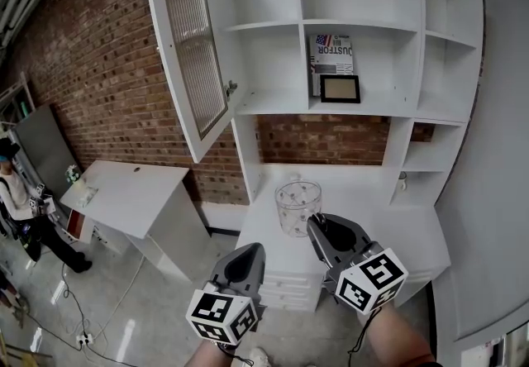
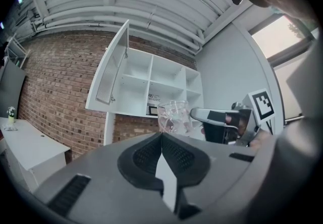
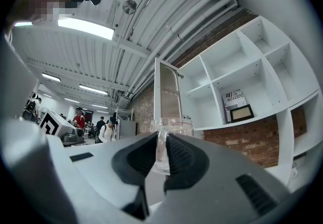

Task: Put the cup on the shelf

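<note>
**Right gripper clamped on the clear cup, below the shelf**

The right gripper [image 3: 162,142] is clenched on the side wall of the clear cup [image 3: 174,126]. One jaw sits inside the rim and the other outside, so the thin wall is pinched between the pads. In the head view the cup [image 1: 297,207] stands upright at the tip of the right gripper [image 1: 317,225], just ahead of it and a little to its left. It is over the white bench [image 1: 413,229], and no view shows whether its base touches the surface.

The left gripper [image 2: 162,140] has its jaws pressed together with nothing between them. It is held lower and to the left [image 1: 250,254], apart from the cup.

Above the bench rises the white shelf unit [image 1: 355,26]. Its ribbed-glass door [image 1: 194,43] is swung open on the left. A book [image 1: 331,53] and a dark picture frame [image 1: 340,88] stand in the middle compartment. The cup is well below these compartments.
</note>
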`<state>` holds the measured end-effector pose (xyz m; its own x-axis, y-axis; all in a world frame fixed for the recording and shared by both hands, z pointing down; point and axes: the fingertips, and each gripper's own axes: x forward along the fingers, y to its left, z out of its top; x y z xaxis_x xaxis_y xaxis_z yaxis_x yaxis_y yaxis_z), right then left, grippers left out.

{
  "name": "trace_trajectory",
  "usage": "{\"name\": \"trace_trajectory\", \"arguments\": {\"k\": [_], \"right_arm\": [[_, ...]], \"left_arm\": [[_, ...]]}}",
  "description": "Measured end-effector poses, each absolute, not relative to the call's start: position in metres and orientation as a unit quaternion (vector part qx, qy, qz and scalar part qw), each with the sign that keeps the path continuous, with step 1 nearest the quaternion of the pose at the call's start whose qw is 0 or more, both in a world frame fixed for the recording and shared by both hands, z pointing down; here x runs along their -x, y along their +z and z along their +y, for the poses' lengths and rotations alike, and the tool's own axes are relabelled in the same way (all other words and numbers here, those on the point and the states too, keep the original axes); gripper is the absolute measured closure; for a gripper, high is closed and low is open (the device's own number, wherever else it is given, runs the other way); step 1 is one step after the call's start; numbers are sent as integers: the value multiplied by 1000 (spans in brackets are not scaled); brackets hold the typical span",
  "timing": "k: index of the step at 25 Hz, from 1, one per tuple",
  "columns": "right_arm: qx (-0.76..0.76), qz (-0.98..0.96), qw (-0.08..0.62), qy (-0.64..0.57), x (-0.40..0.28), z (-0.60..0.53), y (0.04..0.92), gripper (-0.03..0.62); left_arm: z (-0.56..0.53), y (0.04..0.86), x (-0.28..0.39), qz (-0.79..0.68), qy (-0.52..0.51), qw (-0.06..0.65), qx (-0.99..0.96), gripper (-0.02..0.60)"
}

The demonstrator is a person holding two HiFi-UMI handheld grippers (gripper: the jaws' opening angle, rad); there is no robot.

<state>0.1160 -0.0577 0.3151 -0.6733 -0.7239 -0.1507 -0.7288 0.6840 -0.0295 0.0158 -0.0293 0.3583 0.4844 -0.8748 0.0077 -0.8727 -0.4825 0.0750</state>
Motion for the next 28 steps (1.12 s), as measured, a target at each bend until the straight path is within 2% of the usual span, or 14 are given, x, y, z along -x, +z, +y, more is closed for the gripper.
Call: {"name": "trace_trajectory", "arguments": {"k": [28], "right_arm": [[439, 895, 77, 16, -7, -142, 302, 563]], "left_arm": [[-118, 350, 74, -449, -16, 31, -893, 575]]}}
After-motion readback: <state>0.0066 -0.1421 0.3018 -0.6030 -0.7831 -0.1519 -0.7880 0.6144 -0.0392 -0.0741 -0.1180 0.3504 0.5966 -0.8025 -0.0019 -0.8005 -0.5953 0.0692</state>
